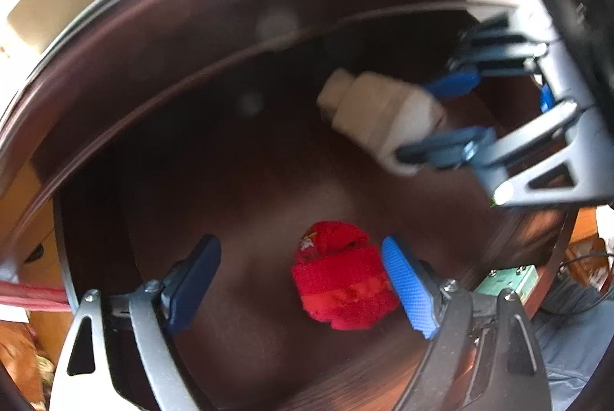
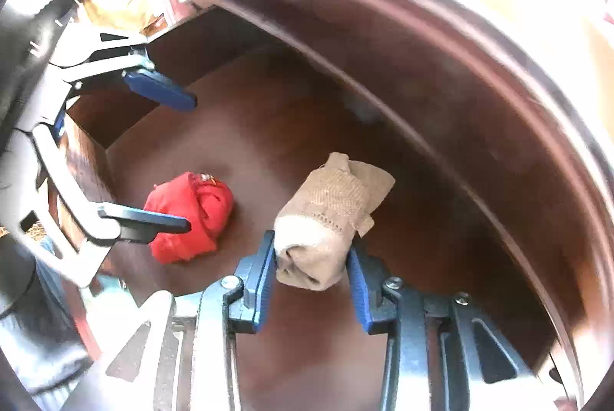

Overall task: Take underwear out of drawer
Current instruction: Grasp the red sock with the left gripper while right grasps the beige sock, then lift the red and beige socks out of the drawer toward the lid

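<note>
- I have both grippers pointing steeply down into the open dark-brown wooden drawer (image 2: 291,111).
- My right gripper (image 2: 311,259) has its blue pads (image 2: 256,273) on either side of a rolled beige underwear bundle (image 2: 330,215); the pads press its lower end, so I read the fingers as clamped on it.
- From the left wrist view the same beige roll (image 1: 378,115) sits between the right gripper's (image 1: 437,119) pads, toward the back wall of the drawer.
- My left gripper (image 1: 303,280) has its fingers wide apart, with nothing gripped.
- A rolled red underwear bundle (image 1: 341,280) lies on the drawer floor between those open fingers, right against the right-hand blue pad (image 1: 408,284); I cannot tell whether they touch.
- In the right wrist view the red roll (image 2: 192,215) lies near the drawer's left side wall, with the left gripper (image 2: 190,161) straddling it, well clear of the beige roll.
</note>
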Action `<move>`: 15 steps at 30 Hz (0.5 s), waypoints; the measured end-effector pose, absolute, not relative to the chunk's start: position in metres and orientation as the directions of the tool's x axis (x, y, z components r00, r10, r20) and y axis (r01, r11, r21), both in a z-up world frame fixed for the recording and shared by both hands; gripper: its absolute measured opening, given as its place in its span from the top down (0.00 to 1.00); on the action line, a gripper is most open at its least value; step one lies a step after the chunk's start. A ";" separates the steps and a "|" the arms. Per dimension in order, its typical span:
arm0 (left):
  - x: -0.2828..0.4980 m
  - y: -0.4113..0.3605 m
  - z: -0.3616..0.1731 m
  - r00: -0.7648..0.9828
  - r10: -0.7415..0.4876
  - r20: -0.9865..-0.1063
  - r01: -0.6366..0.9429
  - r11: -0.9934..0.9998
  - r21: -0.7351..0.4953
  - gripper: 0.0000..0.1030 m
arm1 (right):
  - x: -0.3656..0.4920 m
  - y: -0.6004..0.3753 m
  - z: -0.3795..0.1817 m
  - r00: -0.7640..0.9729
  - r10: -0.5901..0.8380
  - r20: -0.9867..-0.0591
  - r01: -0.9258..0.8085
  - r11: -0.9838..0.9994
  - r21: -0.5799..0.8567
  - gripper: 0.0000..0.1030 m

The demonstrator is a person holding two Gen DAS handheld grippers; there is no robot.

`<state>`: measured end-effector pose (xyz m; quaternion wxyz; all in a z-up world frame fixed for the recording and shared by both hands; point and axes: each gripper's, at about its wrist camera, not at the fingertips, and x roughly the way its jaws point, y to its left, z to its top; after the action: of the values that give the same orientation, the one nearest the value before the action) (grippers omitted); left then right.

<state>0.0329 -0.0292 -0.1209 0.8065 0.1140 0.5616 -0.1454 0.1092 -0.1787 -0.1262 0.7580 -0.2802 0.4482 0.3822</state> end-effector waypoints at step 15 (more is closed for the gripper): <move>0.075 -0.038 -0.156 0.043 -0.128 -0.991 0.370 0.923 -0.103 0.48 | 0.092 -0.197 -0.128 0.394 0.424 -0.815 -0.802 0.592 -0.079 0.64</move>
<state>0.0749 -0.0381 -0.1561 0.7165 0.0904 0.6696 -0.1735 0.0916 -0.1969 -0.1279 0.7999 -0.2390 0.3952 0.3833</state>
